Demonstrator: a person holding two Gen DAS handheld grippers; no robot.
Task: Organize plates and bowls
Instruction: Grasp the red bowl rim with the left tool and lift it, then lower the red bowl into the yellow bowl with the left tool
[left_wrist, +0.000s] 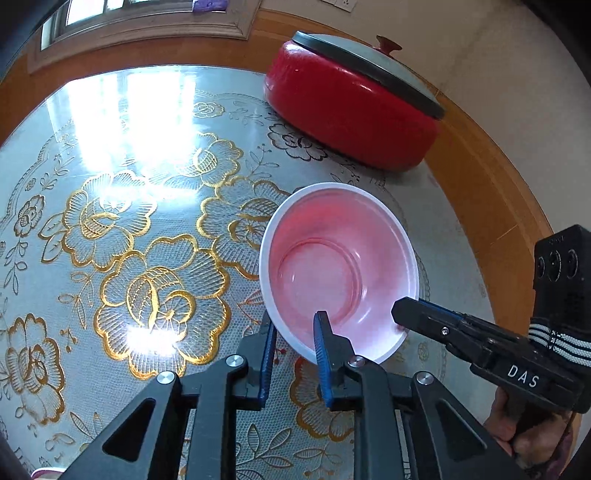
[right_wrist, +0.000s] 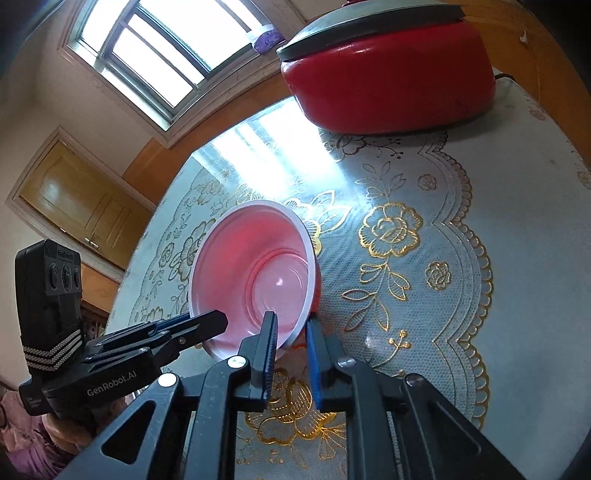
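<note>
A pink-lined bowl with a white rim (left_wrist: 338, 269) sits tilted over the floral table cover, held by both grippers. My left gripper (left_wrist: 295, 332) straddles its near rim, one finger inside and one outside, shut on it. My right gripper (right_wrist: 291, 332) straddles the rim on the other side (right_wrist: 255, 273), likewise shut on it. The right gripper's fingers (left_wrist: 428, 319) show at the bowl's right edge in the left wrist view. The left gripper's fingers (right_wrist: 199, 326) show at the bowl's left edge in the right wrist view.
A large red cooking pot with a grey lid (left_wrist: 351, 107) stands at the table's far edge, also in the right wrist view (right_wrist: 388, 77). The round table has a lace-pattern cover (left_wrist: 147, 229) and an orange wooden rim (left_wrist: 491, 192). A window is behind.
</note>
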